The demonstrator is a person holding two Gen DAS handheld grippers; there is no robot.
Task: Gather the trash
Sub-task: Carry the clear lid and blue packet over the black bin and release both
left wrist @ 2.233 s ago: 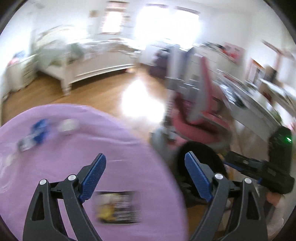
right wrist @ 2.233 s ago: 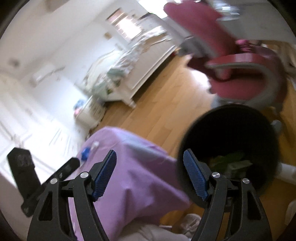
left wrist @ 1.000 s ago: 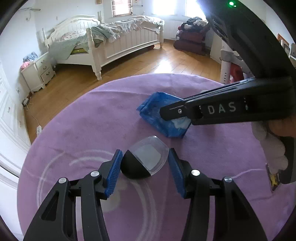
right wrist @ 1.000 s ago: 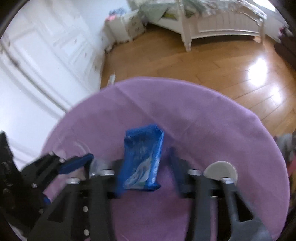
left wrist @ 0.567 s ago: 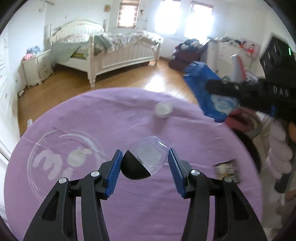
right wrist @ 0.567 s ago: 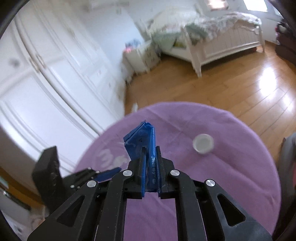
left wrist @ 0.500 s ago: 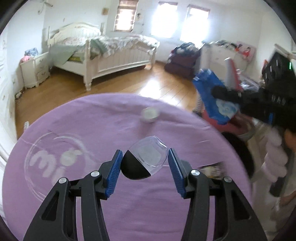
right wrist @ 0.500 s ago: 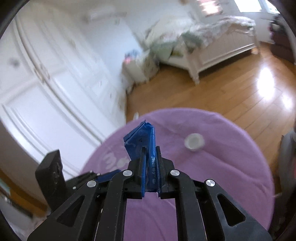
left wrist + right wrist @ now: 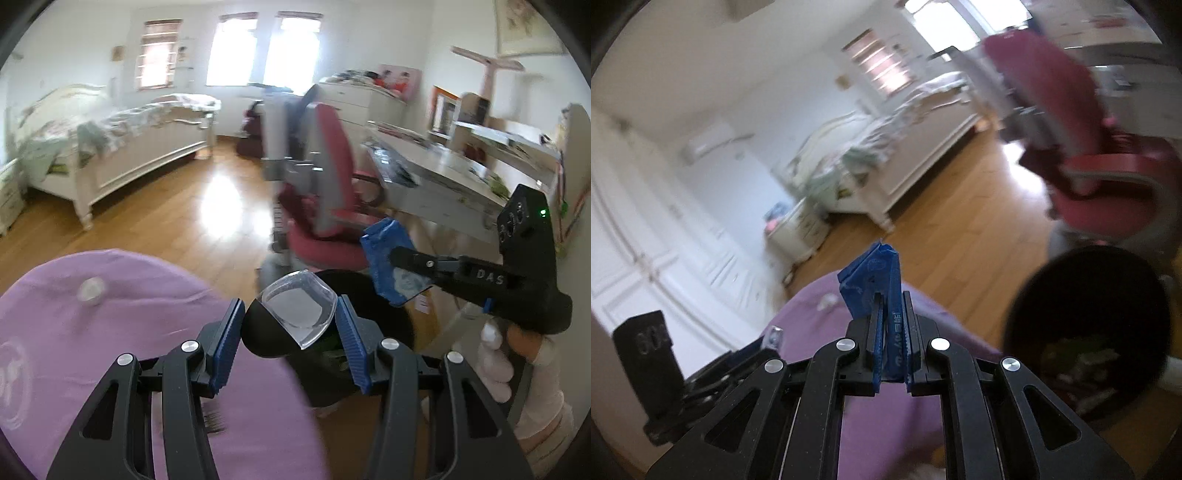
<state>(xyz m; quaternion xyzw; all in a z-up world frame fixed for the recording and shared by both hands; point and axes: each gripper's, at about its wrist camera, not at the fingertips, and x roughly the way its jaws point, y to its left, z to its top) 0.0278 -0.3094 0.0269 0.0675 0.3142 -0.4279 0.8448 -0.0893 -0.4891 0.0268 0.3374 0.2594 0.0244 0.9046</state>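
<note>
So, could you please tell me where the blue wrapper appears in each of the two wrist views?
Left wrist: blue wrapper right of centre, pinched in the right gripper, above the black bin.
Right wrist: wrapper at centre, between its own shut jaws.
Shared landmark: the black bin.

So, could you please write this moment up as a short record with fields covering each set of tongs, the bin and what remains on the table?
left tongs: closed on a black cup with clear lid, held beyond the table edge, in front of the bin
right tongs: shut on a blue wrapper
bin: black, open, on the wood floor beside the table, some trash already inside
table: round, purple cloth
left on table: small white piece
</note>
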